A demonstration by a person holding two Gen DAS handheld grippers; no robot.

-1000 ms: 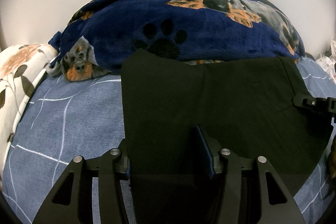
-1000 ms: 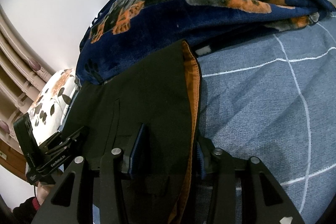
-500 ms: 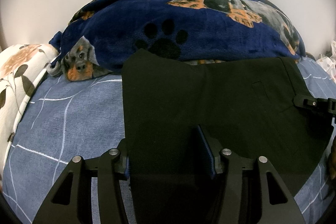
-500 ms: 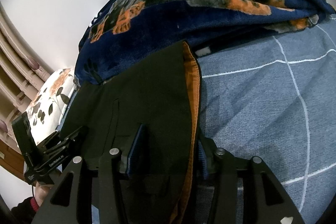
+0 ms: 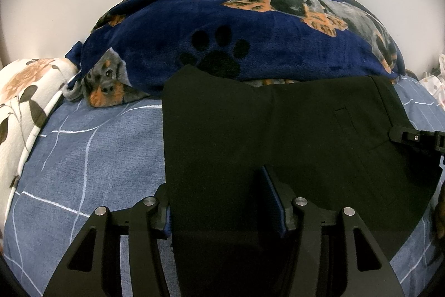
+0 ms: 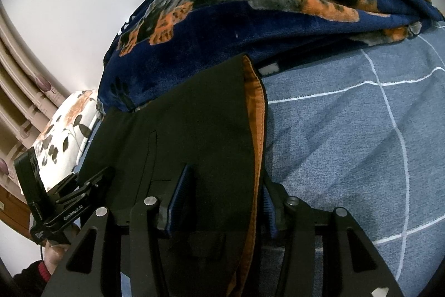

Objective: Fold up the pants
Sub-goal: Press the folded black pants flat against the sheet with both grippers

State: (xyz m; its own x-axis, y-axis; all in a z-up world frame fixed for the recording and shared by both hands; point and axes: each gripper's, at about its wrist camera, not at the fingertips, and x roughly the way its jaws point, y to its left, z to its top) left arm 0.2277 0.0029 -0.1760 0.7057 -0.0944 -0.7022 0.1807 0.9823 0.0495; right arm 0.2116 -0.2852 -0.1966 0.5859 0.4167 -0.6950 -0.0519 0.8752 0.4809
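My left hand-held gripper point(image 5: 222, 202) and right hand-held gripper point(image 6: 222, 202) straddle the near edge of the black pants point(image 5: 278, 135) on the bed point(image 5: 97, 157), seemingly gripping loosely for another fold.

black pants point(image 6: 200, 130), right gripper point(image 6: 222, 199) astride edge

Each gripper, left gripper point(image 5: 222, 202) and right gripper point(image 6: 222, 202), has a matte black triangulated frame with cut-outs, silver round pivot screws and blue ribbed pads point(image 6: 180, 191). White "GenRobot.AI" lettering marks the left unit. Sleeve point(image 6: 33, 270): dark, red-trimmed cuff.
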